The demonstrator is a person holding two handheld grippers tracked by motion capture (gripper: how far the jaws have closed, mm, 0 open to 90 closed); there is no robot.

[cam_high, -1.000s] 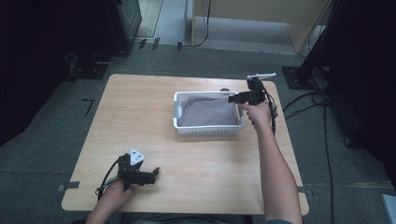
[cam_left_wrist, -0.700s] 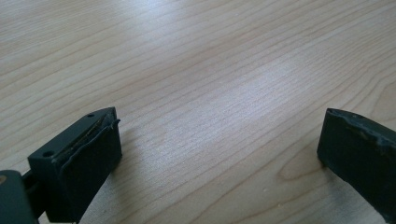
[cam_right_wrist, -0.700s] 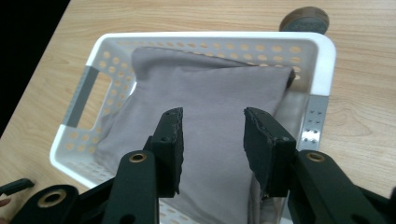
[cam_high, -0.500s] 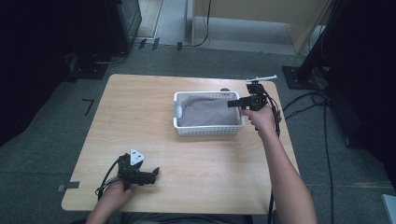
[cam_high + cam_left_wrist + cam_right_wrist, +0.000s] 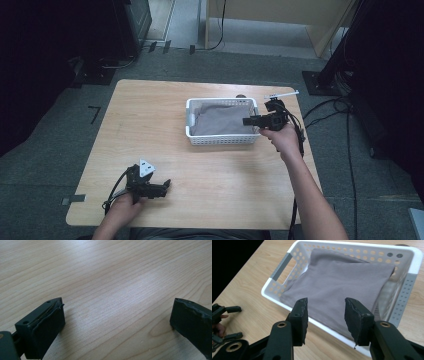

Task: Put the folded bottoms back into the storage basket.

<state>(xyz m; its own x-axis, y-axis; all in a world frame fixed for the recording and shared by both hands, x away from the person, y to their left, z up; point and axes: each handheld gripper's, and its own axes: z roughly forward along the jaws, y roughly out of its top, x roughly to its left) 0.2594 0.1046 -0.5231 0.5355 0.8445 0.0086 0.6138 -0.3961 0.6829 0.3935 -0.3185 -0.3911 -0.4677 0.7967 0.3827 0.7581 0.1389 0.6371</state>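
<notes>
Spanning grey carpet point(image 5: 60, 150), wooden table point(image 5: 150, 130) (pale-grained)

White plastic basket point(image 5: 222, 137), rectangular, perforated walls, grey handle grips at both short ends; sits upright on the far right part of the table, long sides running left–right in the high view. Inside lies a grey cloth point(image 5: 220, 120), folded into a flat rectangle, covering most of the floor. Cloth surface smooth with slight creases; one corner rides up against a short end wall point(image 5: 403, 285) in the right gripper view.
</notes>
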